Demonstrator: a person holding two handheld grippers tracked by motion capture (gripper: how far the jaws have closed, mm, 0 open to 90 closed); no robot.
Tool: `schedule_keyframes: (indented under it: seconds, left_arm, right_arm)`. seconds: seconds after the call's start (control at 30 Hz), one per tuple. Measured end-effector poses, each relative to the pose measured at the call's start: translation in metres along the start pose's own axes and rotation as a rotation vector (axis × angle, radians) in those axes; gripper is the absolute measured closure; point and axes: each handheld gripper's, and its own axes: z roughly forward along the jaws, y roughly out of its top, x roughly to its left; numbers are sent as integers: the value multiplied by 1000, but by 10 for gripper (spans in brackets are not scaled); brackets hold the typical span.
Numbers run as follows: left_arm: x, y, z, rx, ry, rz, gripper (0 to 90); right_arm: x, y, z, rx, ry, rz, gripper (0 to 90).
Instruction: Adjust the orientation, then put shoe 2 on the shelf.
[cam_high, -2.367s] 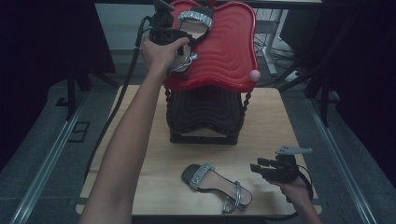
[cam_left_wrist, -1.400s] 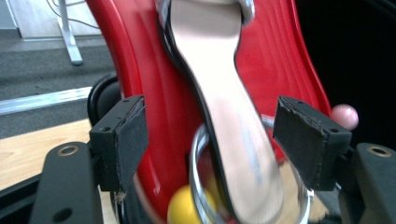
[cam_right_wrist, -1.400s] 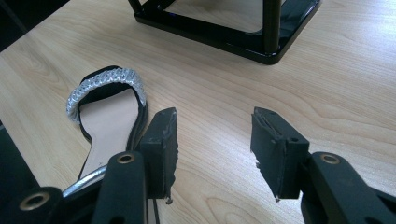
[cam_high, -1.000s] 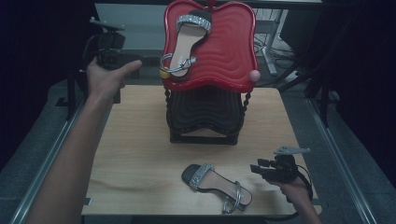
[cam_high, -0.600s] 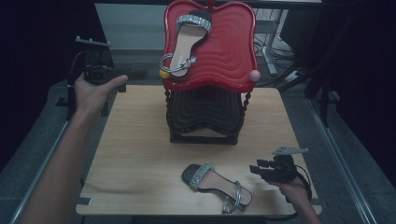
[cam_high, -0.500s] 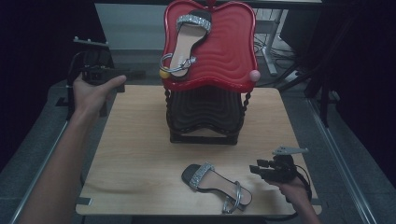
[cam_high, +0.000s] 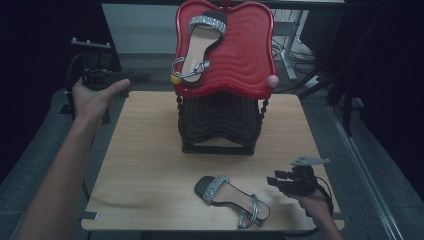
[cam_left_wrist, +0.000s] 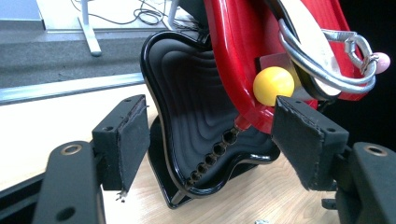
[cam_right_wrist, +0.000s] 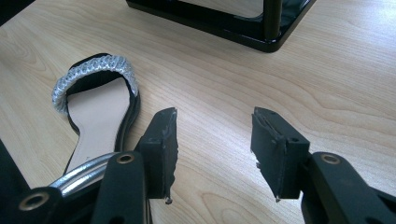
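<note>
A silver-strapped sandal (cam_high: 200, 42) lies on a tilted red tray (cam_high: 245, 50) that rests on a black wavy stand (cam_high: 220, 120). Its mate (cam_high: 230, 197) lies flat on the wooden table (cam_high: 145, 150) near the front edge. My left gripper (cam_high: 136, 77) hovers off the table's left side, level with the tray's lower rim, open and holding nothing. In the left gripper view the open left gripper (cam_left_wrist: 215, 126) faces the stand (cam_left_wrist: 191, 107), the tray (cam_left_wrist: 233, 42) and the sandal's strap (cam_left_wrist: 327, 60). My right gripper (cam_high: 275, 180) stands open just right of the table sandal (cam_right_wrist: 100, 116). Bare wood shows between the pads of the right gripper (cam_right_wrist: 215, 130).
A yellow ball (cam_high: 175, 78) and a pink ball (cam_high: 272, 80) sit on the tray's lower corners. Grey floor and a metal rail run beside the table on the right. A desk frame with cables stands behind the tray.
My left gripper has come away from the sandal on the red tray, moving left and down past the table's left edge. The sandal stays on the tray. The right gripper has kept still.
</note>
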Motion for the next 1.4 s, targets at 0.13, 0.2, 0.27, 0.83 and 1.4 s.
schedule_keyframes:
  seconds: [0.13, 0.2, 0.27, 0.83, 1.4]
  left_arm:
    - [0, 1, 0, -1, -3, -2, 281]
    - [1, 1, 1, -5, -3, -5, 281]
    - [2, 1, 2, -2, 0, -8, 281]
    - [-6, 2, 12, 18, -2, 2, 283]
    - [-6, 0, 17, 23, -4, -1, 284]
  right_arm:
    - [3, 3, 1, -3, 0, -10, 515]
    - [4, 4, 2, -2, 2, -16, 541]
    - [7, 7, 5, 12, 14, -27, 613]
    - [76, 43, 38, 294, 156, -300, 623]
    - [102, 30, 88, 576, 64, -437, 310]
